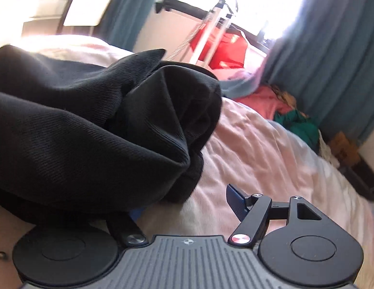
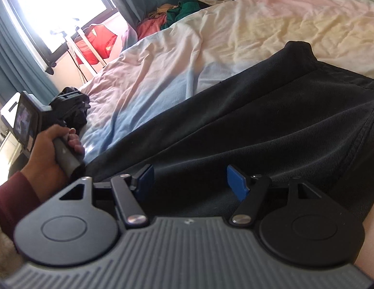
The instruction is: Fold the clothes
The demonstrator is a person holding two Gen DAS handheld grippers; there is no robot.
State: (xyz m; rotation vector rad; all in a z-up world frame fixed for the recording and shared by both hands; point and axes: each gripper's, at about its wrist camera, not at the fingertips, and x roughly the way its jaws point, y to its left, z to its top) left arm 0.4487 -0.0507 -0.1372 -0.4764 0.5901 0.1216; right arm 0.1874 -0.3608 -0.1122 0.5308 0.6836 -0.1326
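A black twill garment (image 1: pixel 78 125) lies bunched on the bed's pale sheet (image 1: pixel 271 149). My left gripper (image 1: pixel 184 207) is open; its right blue pad (image 1: pixel 236 202) shows over the sheet and its left finger is hidden under the garment's edge. In the right wrist view the same garment (image 2: pixel 259 130) spreads flat across the bed. My right gripper (image 2: pixel 189 183) is open, both blue pads low over the cloth with nothing between them. The left gripper (image 2: pixel 64 110) shows there in a hand at the far left, by a bunched end of the cloth.
A pile of pink, green and yellow clothes (image 1: pixel 288 110) lies at the bed's far edge by teal curtains (image 1: pixel 331 60). A white rack with a red item (image 1: pixel 225 45) stands under the bright window. The sheet (image 2: pixel 211 48) extends beyond the garment.
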